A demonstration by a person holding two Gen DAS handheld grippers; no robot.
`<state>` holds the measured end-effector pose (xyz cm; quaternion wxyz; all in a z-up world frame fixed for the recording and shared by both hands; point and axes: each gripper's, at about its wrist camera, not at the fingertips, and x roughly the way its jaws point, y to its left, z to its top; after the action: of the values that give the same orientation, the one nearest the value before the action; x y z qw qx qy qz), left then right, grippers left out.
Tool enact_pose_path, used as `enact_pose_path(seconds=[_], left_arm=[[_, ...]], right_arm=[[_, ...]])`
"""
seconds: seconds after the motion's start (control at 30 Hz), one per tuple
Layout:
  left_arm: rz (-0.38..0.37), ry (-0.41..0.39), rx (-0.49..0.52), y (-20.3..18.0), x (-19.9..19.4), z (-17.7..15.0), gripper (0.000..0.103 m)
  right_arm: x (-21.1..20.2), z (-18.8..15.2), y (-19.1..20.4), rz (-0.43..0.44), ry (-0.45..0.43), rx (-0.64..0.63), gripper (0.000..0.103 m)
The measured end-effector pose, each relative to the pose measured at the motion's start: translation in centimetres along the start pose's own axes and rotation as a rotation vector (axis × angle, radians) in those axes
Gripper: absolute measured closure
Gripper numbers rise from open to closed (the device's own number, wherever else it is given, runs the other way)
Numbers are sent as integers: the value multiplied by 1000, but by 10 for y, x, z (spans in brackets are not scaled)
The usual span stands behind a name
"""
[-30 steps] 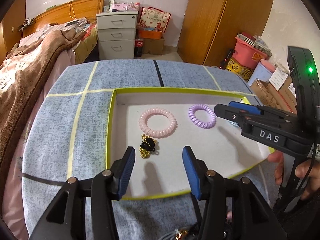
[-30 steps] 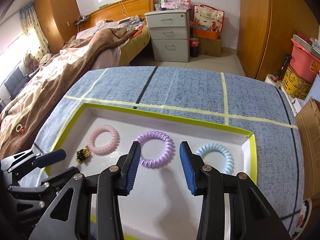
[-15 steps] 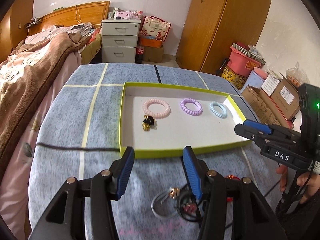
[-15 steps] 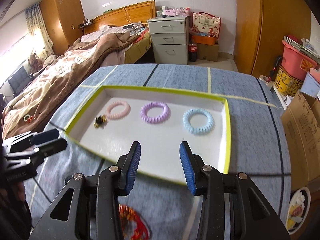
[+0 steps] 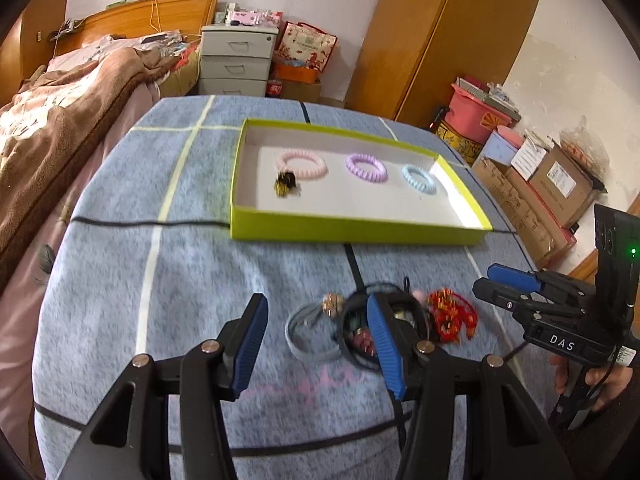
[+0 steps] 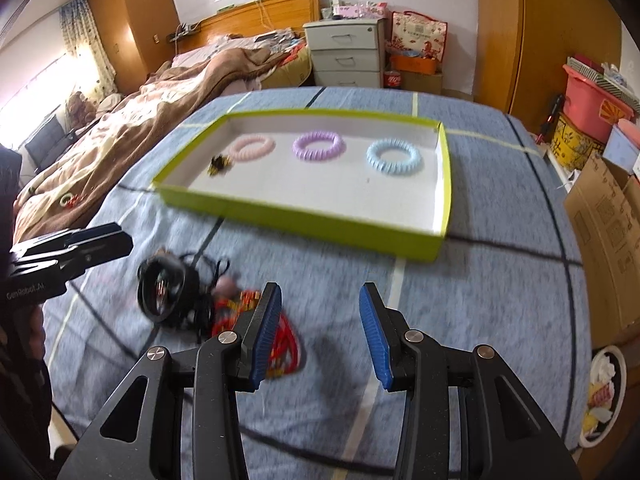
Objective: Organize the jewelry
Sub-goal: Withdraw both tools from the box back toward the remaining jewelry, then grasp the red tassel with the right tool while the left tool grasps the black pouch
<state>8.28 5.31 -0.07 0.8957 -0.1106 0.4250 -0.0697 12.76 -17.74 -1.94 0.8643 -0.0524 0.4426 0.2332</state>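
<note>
Hovering above the counter (image 5: 120,280), the left tongs (image 5: 316,336) are being held released and empty, with the jewelry heap (image 5: 384,320) lying at 1 o'clock, partly behind the right finger. One piece should be singled out, ideally the grey band (image 5: 304,340), its long axis running 10 to 4 o'clock. The green tray (image 5: 352,232) is lying at 12 o'clock.

In the right wrist view, the right tongs (image 6: 320,328) are likewise being held released, the red piece (image 6: 280,344) lying at 9 o'clock.
</note>
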Motion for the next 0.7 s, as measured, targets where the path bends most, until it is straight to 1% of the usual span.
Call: enact_pose_path(seconds=[0.1,0.27,0.53,0.7], left_arm=[[-2,2,-12,2,-2,-6,49],[5,0,-27,8,-7,-12,49],[15,-1,-32,12,-13,-18,49],[20,-3,-40,15,-14,-18,49]], right_arm=[[0,-8,2,23,5,-4,61],[5,-11,12,25,32,-42,61],[21,-7,25,-6,67,-100,61],[26,-2,28,-24,62,-117,61]])
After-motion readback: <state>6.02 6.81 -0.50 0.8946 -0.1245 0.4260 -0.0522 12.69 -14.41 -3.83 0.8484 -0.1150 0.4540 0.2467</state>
